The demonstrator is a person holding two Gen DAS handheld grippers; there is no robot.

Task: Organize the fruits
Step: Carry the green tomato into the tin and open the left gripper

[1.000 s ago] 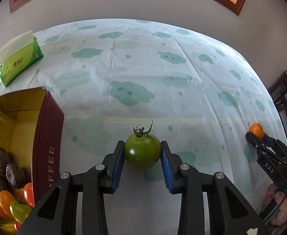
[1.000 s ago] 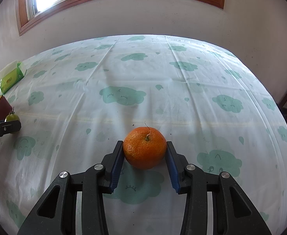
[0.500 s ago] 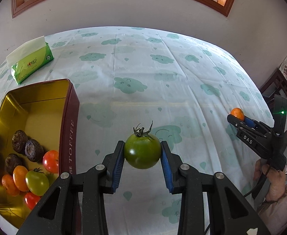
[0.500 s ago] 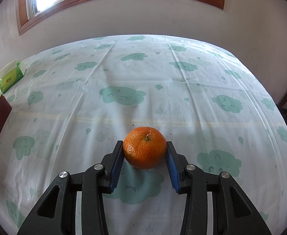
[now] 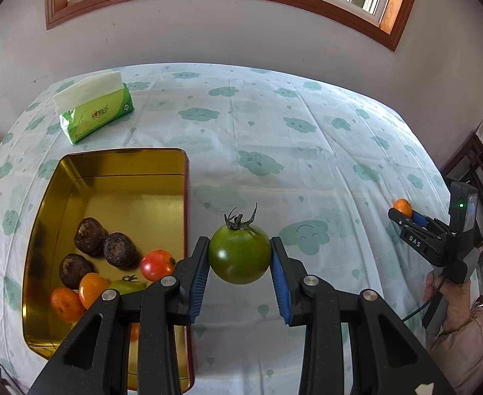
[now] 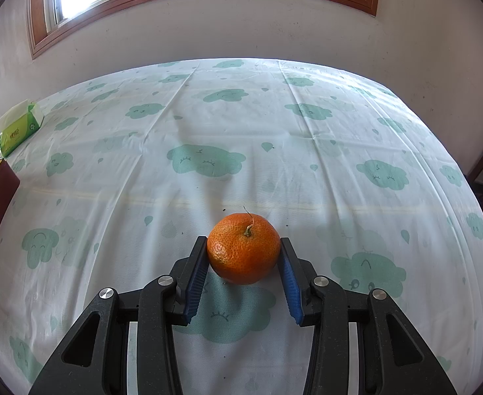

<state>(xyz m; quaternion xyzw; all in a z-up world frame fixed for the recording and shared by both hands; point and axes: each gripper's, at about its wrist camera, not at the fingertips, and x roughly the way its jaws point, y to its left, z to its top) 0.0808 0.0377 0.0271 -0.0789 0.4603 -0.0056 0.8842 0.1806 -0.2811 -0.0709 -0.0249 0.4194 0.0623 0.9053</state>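
Lifted and swung back since the earlier frame, the left gripper [image 5: 239,265] now sees the whole tin [image 5: 43,217] where only its corner showed before; the right gripper [image 6: 243,263] has not shifted. At far left in the left wrist view, a green tissue pack [image 5: 96,112] lies on the cloud-print tablecloth [image 5: 274,138], beyond the tin's far end. Inside the gold-lined tin sit three dark brown fruits [image 5: 90,235], two small oranges [image 5: 76,293], a red tomato [image 5: 157,265] and a second green tomato partly hidden behind the gripper's arm. Just right of the tin's red wall, the left gripper is clenched on a green tomato [image 5: 239,253] — both blue pads [image 5: 200,276] press its sides, stem upward, and it hangs clear of the cloth. Far to the right, a person's hand [image 5: 452,302] holds the other gripper, with a small orange at its tip. In the right wrist view that gripper grasps the orange [image 6: 244,251] between its pads, low over the cloth — whether the fruit touches the cloth I cannot tell — well apart from the tin's edge at far left.
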